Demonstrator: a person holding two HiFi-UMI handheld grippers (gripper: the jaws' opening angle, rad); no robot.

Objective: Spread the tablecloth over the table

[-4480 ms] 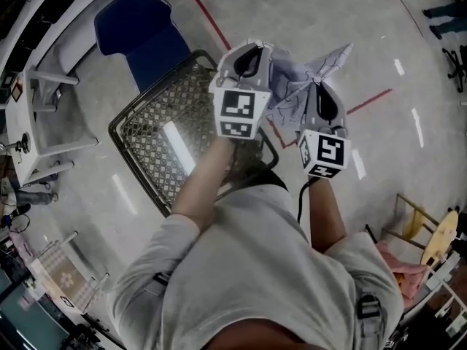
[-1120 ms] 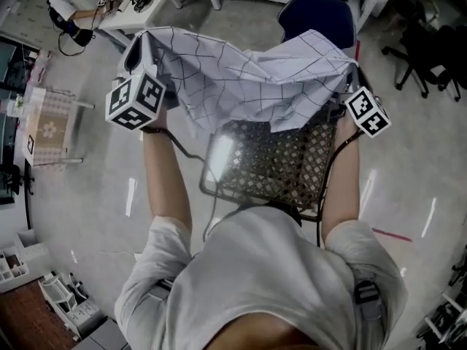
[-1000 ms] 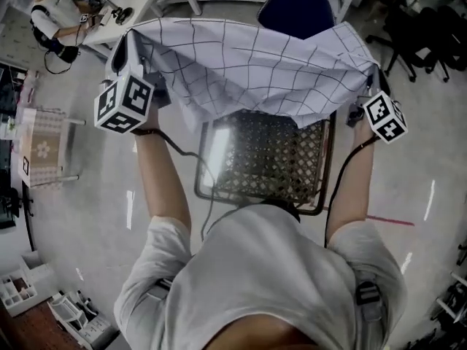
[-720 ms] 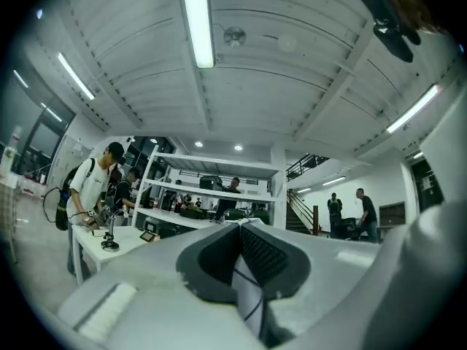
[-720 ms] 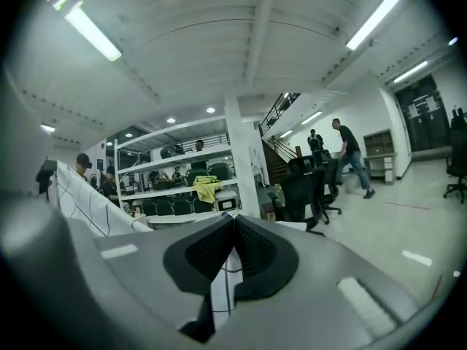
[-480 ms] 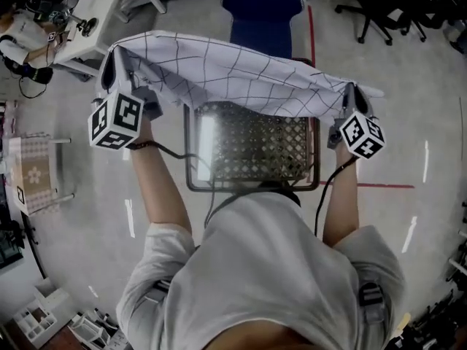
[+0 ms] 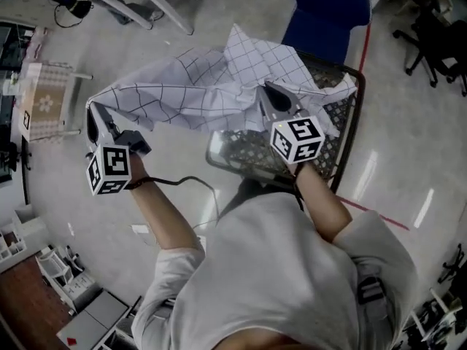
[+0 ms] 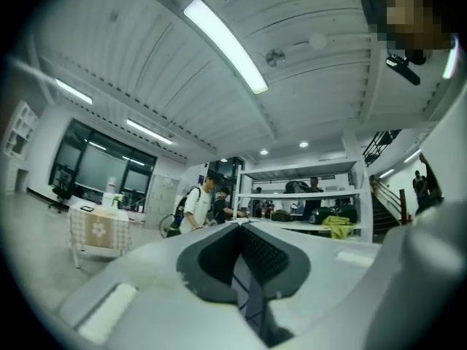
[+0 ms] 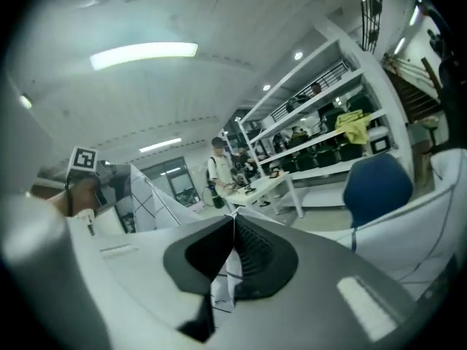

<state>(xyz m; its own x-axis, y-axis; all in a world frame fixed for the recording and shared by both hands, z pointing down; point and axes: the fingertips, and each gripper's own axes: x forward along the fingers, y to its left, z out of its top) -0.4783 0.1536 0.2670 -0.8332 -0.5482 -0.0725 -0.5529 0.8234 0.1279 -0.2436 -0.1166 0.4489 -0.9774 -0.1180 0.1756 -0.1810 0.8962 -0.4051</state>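
Left gripper was shut on one end of the cloth, a thin strip of it pinched between its jaws, and it hung well off the table's left edge. Right gripper was shut on another part of the cloth, above the middle of the table. Between them the cloth sagged in a loose, creased band; its far part lay heaped over the table's far left corner, while the mesh top showed bare along the near edge and the right edge. We judged the spreading as only begun. To do it well, we would draw the two grippers apart until the held edge ran taut, carry the right one out toward the right edge, square that edge with the near edge, and then lower both together so the cloth settled flat instead of folding on itself. Both grips had to hold until the cloth rested, since a slip at either end would drop it off the left edge. We could not tell whether true corners were held, nor how much cloth hung past the far edge beside the chair. Our own body hid the near left corner, and the table's legs were out of sight.
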